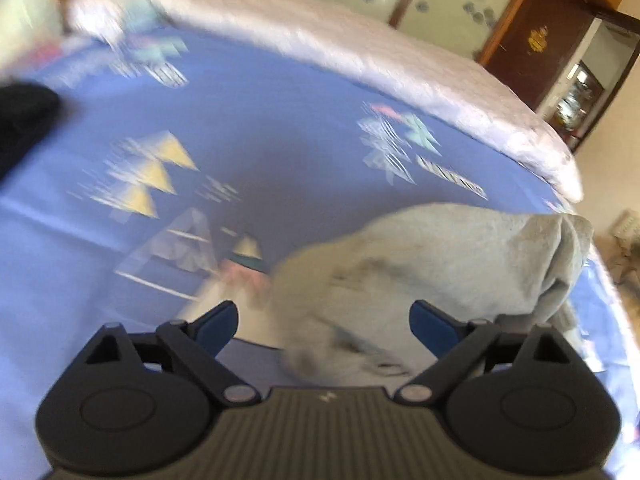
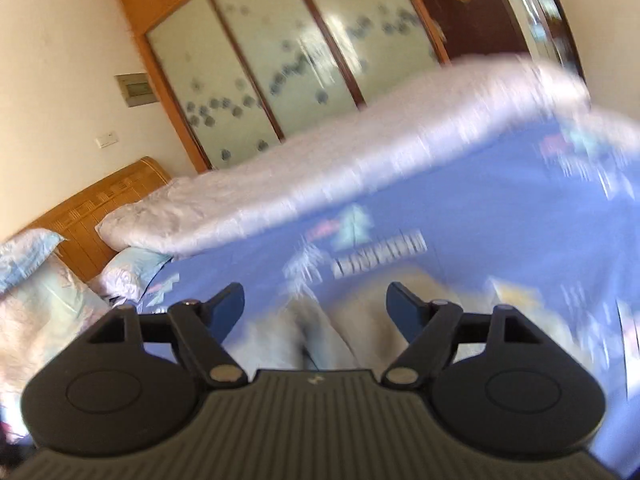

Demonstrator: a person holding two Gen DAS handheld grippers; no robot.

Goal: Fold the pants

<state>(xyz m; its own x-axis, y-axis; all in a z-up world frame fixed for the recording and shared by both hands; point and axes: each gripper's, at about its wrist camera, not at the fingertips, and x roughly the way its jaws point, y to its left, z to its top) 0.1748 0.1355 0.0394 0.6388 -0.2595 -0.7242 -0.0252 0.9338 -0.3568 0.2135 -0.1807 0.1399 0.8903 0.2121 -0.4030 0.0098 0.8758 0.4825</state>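
The grey fleece pants (image 1: 440, 260) lie bunched on the blue patterned bedsheet (image 1: 260, 120), near the bed's right edge in the left wrist view. My left gripper (image 1: 324, 326) is open and empty, its blue fingertips (image 1: 218, 326) spread just above the near end of the pants. In the right wrist view the pants (image 2: 320, 332) show as a blurred pale grey fold right under my right gripper (image 2: 316, 308), which is also open and empty. Both views are motion-blurred.
A white quilt (image 1: 380, 60) lies rolled along the far side of the bed. Pillows (image 2: 44, 292) and a wooden headboard (image 2: 104, 204) are at the left. A dark garment (image 1: 24, 120) lies at the left edge. A wardrobe with glass doors (image 2: 280, 60) stands behind.
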